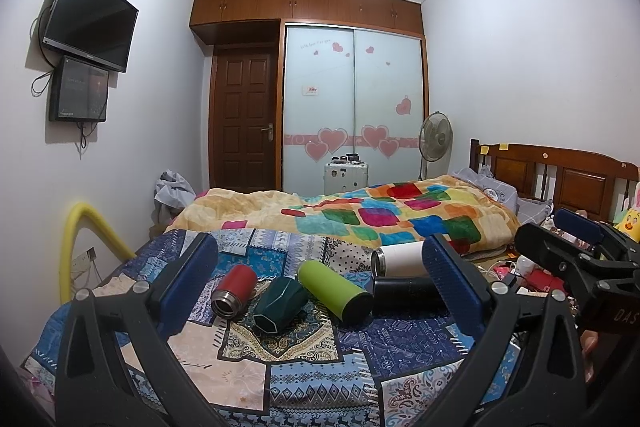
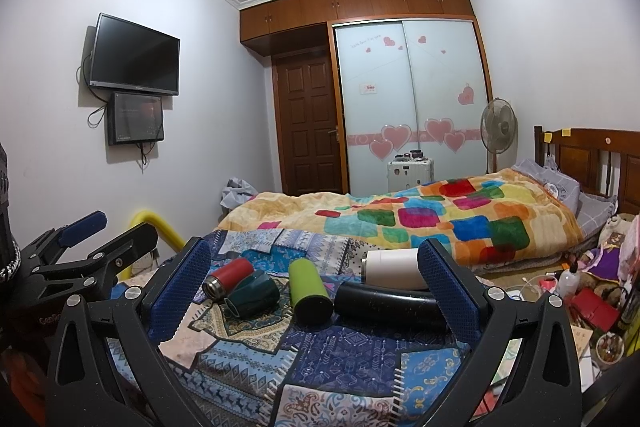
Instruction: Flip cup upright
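Five cups lay on their sides on the blue patchwork bedspread (image 1: 304, 379) covering the near end of the bed. From left to right they were a red steel-rimmed flask cup (image 1: 234, 290), a dark green faceted cup (image 1: 280, 303), a lime-green cylindrical bottle cup with a dark base (image 1: 334, 289), a black cylindrical cup (image 1: 408, 293) and, just behind the black one, a white cup with a metal rim (image 1: 398, 259). The red cup's steel mouth faced the camera, and it touched the dark green faceted cup beside it. The lime-green cup lay tilted with its dark end toward the viewer, just beside the black cup.

The left gripper (image 1: 320, 291) hung above the bedspread with its blue-padded fingers spread wide, framing the whole row of cups and touching none. The right gripper (image 2: 316, 281) was likewise spread wide over the same cups, holding nothing; in its view the red cup (image 2: 228, 277) and the white cup (image 2: 394, 267) sat near its two pads. Each gripper showed at the edge of the other's view, well apart.

Behind the cups lay a rumpled multicoloured checked blanket (image 1: 380, 215). A black wall-mounted television (image 1: 90, 17) hung on the left wall, and a sliding wardrobe with pink heart stickers (image 1: 352, 107) stood at the far end.
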